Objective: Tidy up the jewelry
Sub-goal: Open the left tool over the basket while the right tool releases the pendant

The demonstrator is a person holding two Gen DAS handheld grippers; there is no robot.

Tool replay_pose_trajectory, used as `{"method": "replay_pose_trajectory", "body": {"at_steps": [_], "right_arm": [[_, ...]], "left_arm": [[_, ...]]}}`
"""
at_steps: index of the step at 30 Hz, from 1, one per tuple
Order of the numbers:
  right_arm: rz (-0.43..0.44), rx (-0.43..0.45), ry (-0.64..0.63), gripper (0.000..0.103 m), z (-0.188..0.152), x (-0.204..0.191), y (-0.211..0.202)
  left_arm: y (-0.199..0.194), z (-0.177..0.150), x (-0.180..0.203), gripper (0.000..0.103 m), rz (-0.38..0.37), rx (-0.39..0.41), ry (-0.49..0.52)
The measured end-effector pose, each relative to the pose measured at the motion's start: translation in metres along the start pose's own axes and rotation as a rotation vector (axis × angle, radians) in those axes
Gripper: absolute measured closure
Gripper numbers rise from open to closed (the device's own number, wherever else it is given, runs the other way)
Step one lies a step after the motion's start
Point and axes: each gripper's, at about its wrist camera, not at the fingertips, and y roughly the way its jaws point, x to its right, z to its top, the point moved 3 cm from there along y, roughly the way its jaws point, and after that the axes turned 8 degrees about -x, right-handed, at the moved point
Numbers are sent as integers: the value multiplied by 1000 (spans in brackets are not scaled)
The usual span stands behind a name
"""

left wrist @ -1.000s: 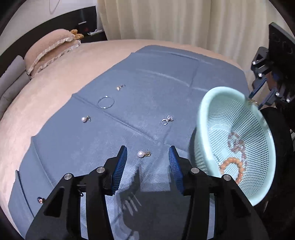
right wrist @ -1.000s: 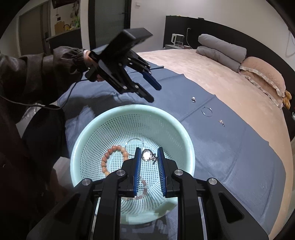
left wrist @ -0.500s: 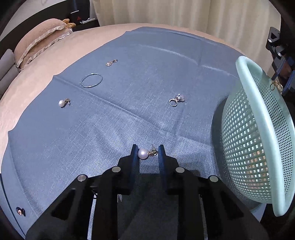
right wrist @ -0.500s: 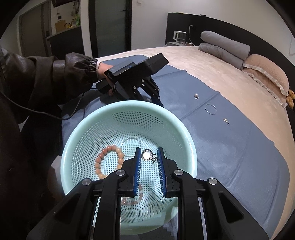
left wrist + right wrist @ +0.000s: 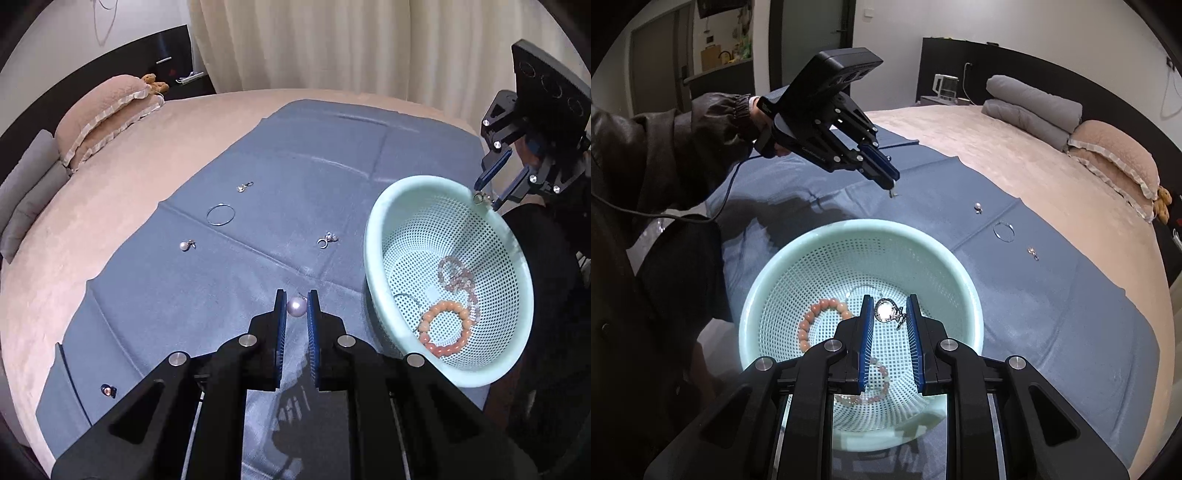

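Left tongs (image 5: 296, 305): jaws have just been closing and now pinch a pearl earring (image 5: 296, 306) between the blue pads, held clear above the blue cloth (image 5: 332, 173) on the bed (image 5: 122, 177).

Right tongs (image 5: 889, 311): jaws narrow, clamped on a ring (image 5: 886, 309) with a small dangling piece, held over the basket (image 5: 849, 236).

Basket: pale green mesh, at the cloth's near edge. It contains an orange bead bracelet (image 5: 812, 321), a pale pink bead bracelet (image 5: 458, 275) and a thin hoop, partly hidden.

Loose on the cloth, well apart from each other: a second pearl earring (image 5: 185, 245), a thin bangle (image 5: 220, 214), a small charm (image 5: 243, 187), a ring with stones (image 5: 326, 239), and one small item (image 5: 108, 389) near the cloth's left edge, too small to identify.

A dark sleeve (image 5: 683, 147) carries the left tongs.
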Motion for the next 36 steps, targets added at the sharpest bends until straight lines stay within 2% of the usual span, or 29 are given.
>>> {"method": "replay_pose_trajectory", "body": {"at_steps": [4,7,12,17,18,19,21,22,24,25,26,32,34,36], "right_arm": [[3,4,-9,86,1,-5,-4],[-1,-3,-16,86,3,-3,-5],[9,-1,6,86,1,4,3],[22,-34,23,86,-3,8,16],[22,-40,24,86,-4,9,18],[21,-40,26,86,-5,10,18],[18,-35,33,85,-6,13,17],[17,-31,37,84,-7,14,15],[20,-18,44,75,-10,17,12],[23,-6,44,68,-10,18,10],[21,3,44,65,-11,18,8],[-33,39,60,65,-10,34,-2],[-64,45,74,65,-9,47,-5],[-82,52,99,65,-9,60,-9]], "left_arm": [[-3,-4,7,91,-42,7,5],[-17,-2,16,91,-82,47,20],[-41,9,55,91,-132,103,125],[-38,14,91,90,-207,97,200],[-33,14,96,82,-199,85,215],[-30,13,99,62,-187,77,226],[-25,12,100,37,-165,75,221],[-25,12,99,37,-178,80,213],[-26,11,97,35,-200,84,198],[-27,11,95,33,-190,90,193],[-27,11,92,33,-185,92,188],[-31,6,71,32,-149,107,135],[-32,3,54,25,-126,123,90],[-30,3,29,25,-127,135,22]]}}
